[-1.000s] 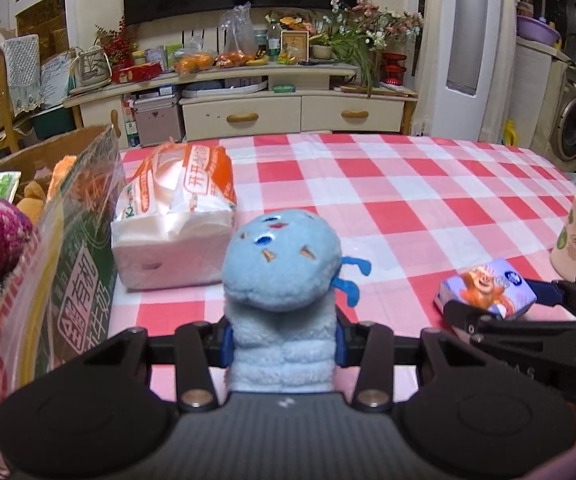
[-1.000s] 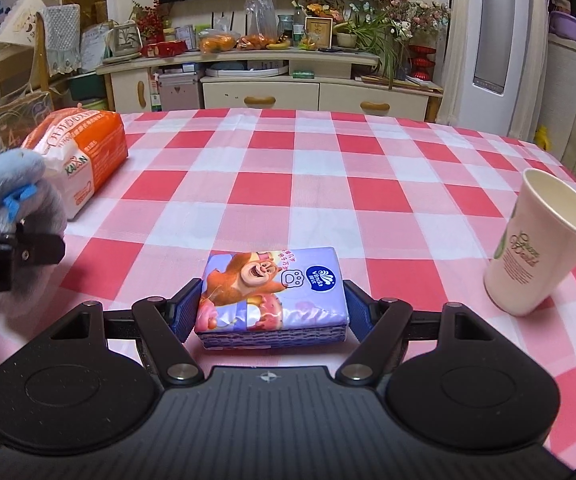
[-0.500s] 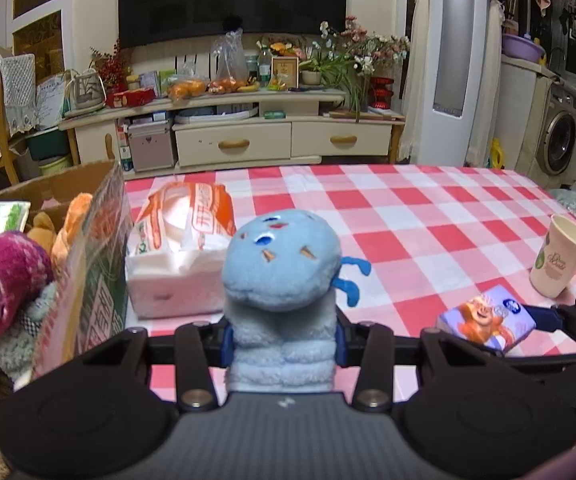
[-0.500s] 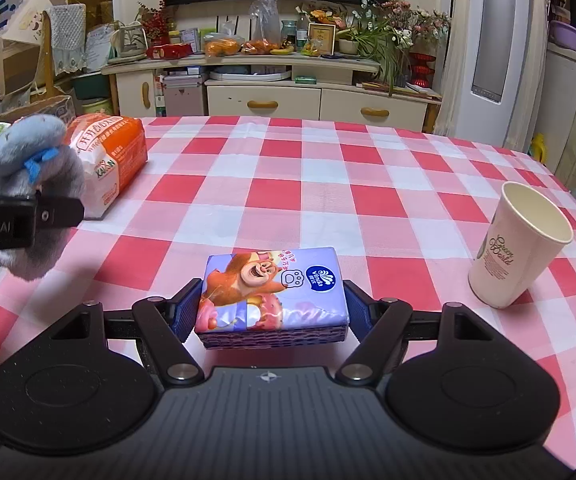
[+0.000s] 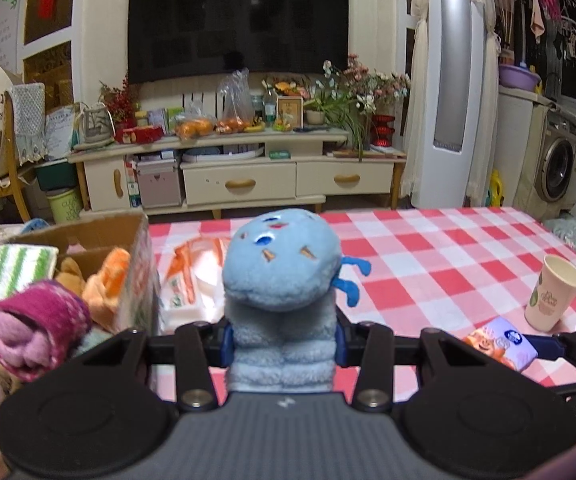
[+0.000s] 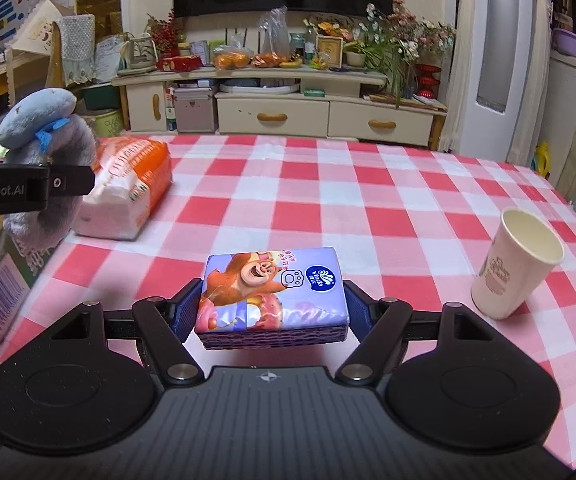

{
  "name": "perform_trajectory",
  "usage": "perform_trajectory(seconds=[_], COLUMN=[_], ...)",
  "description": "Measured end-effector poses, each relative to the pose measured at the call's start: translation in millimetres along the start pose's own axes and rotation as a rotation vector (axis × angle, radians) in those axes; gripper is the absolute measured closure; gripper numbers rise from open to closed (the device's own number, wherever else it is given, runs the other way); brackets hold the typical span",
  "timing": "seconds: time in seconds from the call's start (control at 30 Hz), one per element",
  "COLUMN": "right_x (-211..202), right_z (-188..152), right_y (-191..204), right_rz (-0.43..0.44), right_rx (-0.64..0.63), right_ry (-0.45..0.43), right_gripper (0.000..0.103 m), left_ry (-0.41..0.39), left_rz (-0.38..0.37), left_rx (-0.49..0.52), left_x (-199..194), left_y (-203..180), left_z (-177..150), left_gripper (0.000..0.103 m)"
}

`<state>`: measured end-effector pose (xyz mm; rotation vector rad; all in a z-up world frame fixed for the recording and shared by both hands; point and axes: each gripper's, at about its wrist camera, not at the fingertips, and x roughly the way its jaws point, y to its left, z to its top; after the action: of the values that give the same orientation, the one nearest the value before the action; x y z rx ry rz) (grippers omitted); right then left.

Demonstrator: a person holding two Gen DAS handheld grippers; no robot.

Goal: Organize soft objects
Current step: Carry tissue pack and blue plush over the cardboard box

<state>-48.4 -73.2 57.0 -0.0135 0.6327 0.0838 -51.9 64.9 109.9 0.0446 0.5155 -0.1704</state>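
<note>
Blue and fluffy, the plush toy (image 5: 281, 280) sits squeezed between the two pads of my left gripper (image 5: 281, 342), jaws pulled in tight on its soft body, its round head poking up at 12 o'clock. My right gripper (image 6: 271, 312) has its jaws spread wide, and they press on both short ends of the tissue pack (image 6: 273, 294) with the cartoon bear on it.

Both hands have gone up since a moment ago. The red and white checked tablecloth (image 6: 368, 208) now looks farther below, and I think the tissue pack hangs clear of it. The cardboard box (image 5: 99, 232) has come into better view too, so I can now see down into it. That tells me the picking up is done and the carrying has started.

From my left gripper the box is at 10 o'clock, close by, with an orange plush (image 5: 103, 284), a rolled pink sock (image 5: 35, 330) and a green striped cloth (image 5: 17, 268) inside. The big orange tissue bag (image 5: 191, 280) lies at 11 o'clock, just past the box. The paper cup (image 5: 554, 292) stands at 2 o'clock, beside my right gripper.
</note>
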Motion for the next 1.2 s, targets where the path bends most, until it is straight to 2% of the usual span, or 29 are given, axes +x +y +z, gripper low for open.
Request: perform_trajectory(seconds=[0.73, 1.2], right_x=[-23.2, -1.6], right_z=[61.2, 115.9], right_y=[60.5, 113.2], right_rz=[0.102, 0.224], right_rx=[-0.092, -0.169], right_ry=[-0.132, -0.213], right_gripper=[0.012, 0.012], left_ry=[-0.120, -0.140], left_rz=[0.091, 0.191], left_rx=[-0.120, -0.222], left_x=[-24.0, -24.3], left_y=[66.5, 117.6], left_z=[34.5, 42.6], left_gripper=[0.060, 0.060])
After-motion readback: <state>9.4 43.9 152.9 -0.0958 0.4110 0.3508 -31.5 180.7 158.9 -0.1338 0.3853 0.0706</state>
